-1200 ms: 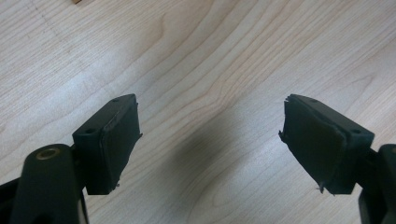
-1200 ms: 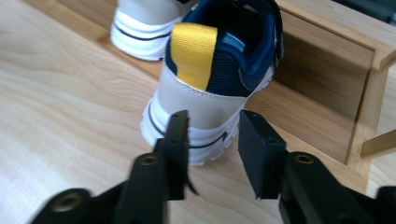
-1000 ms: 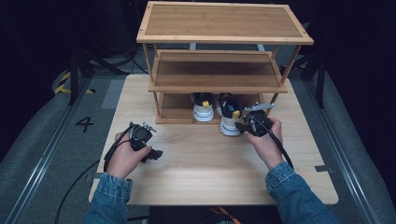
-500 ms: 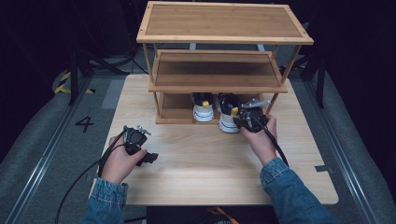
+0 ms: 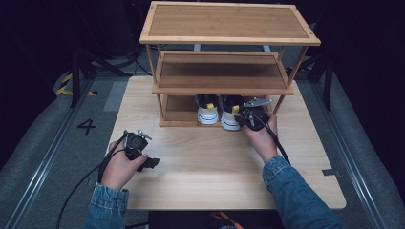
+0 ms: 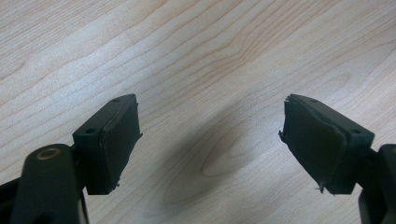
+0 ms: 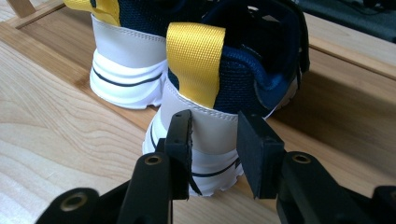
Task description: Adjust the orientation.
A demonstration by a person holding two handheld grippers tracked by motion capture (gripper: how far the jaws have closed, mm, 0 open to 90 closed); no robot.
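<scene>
Bamboo shoe rack, bottom shelf: two sneakers, heels toward me. My right tool, partly open, straddles the right sneaker heel without clamping. Left tool released, parked on the near-left table, kept clear.

front tabletop open | shoes block lower shelf | rack post beside right hand-held gripper

Middle shelf of the rack is covering the toes of both shoes; only the heels are showing in the high view. My right gripper is blocking part of the near shoe's heel. Far shoe is running off the top edge. Contact between jaws and heel: cannot tell.
</scene>
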